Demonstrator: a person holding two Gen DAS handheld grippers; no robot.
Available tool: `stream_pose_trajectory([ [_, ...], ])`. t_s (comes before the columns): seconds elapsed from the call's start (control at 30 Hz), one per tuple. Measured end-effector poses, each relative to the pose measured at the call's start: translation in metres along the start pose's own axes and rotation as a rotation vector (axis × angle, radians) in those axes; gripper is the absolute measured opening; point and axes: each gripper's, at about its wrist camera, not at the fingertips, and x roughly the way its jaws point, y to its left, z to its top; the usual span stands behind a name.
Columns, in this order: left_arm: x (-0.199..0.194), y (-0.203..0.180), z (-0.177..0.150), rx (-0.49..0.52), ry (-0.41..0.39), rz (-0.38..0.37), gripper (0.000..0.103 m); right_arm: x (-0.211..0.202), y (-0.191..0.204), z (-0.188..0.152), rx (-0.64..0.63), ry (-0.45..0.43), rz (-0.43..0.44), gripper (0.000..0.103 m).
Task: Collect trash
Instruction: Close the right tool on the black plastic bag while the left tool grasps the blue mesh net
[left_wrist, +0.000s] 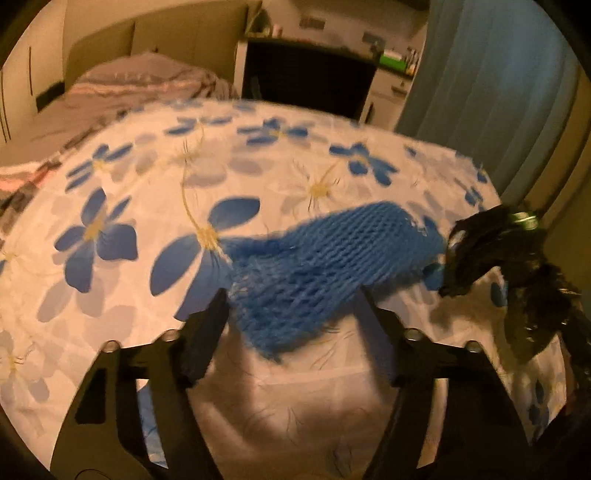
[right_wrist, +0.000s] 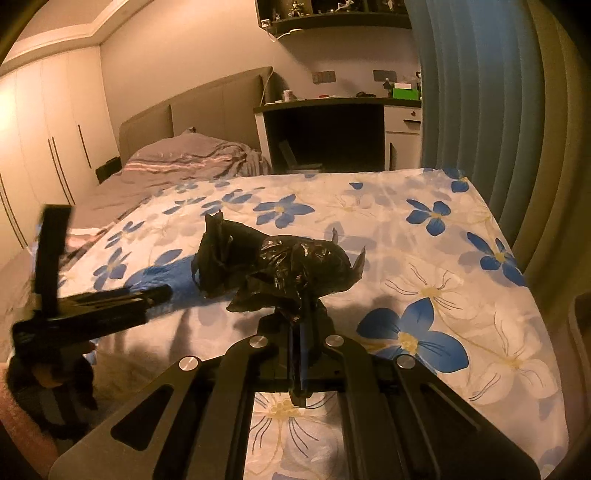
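Note:
A blue foam net sleeve (left_wrist: 332, 251) lies on the flowered bedspread (left_wrist: 147, 184). Its near end sits between the fingers of my left gripper (left_wrist: 291, 295). The net fills the gap and reaches both fingers, but it does not look squeezed, and the jaws stand wide apart. My right gripper (right_wrist: 301, 306) is shut on a crumpled black plastic bag (right_wrist: 295, 262), which stands up just above the spread. In the left wrist view the black bag (left_wrist: 480, 251) hangs right beside the net's far end. The left gripper (right_wrist: 162, 291) shows in the right wrist view, coming in from the left.
The bedspread (right_wrist: 461, 277) covers a raised flat surface beside a bed with grey bedding (right_wrist: 177, 158). A desk (right_wrist: 332, 125) stands behind, a blue curtain (right_wrist: 480, 92) on the right and wardrobes (right_wrist: 44, 129) on the left. A person's dark sleeve (right_wrist: 48, 384) shows at lower left.

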Motion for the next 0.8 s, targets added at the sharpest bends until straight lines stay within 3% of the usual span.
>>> stream_pose_trajectory([
  [0.13, 0.002, 0.003, 0.001, -0.011, -0.005, -0.008, 0.037, -0.002, 0.0, 0.001, 0.001, -0.009, 0.005, 0.003],
  [0.17, 0.001, 0.003, 0.002, -0.014, -0.004, -0.015, 0.025, -0.003, 0.0, 0.001, 0.001, -0.01, 0.004, 0.003],
  [0.27, 0.003, 0.006, 0.002, -0.023, 0.008, -0.031, 0.006, -0.002, -0.001, 0.001, 0.005, -0.009, 0.005, 0.003],
  [0.33, 0.003, 0.007, 0.002, -0.031, 0.008, -0.039, 0.001, -0.003, -0.001, 0.001, 0.004, -0.01, 0.004, 0.003],
  [0.8, -0.046, 0.013, 0.005, -0.066, -0.171, -0.062, 0.0, -0.011, -0.005, 0.006, 0.02, -0.035, 0.009, 0.003],
])
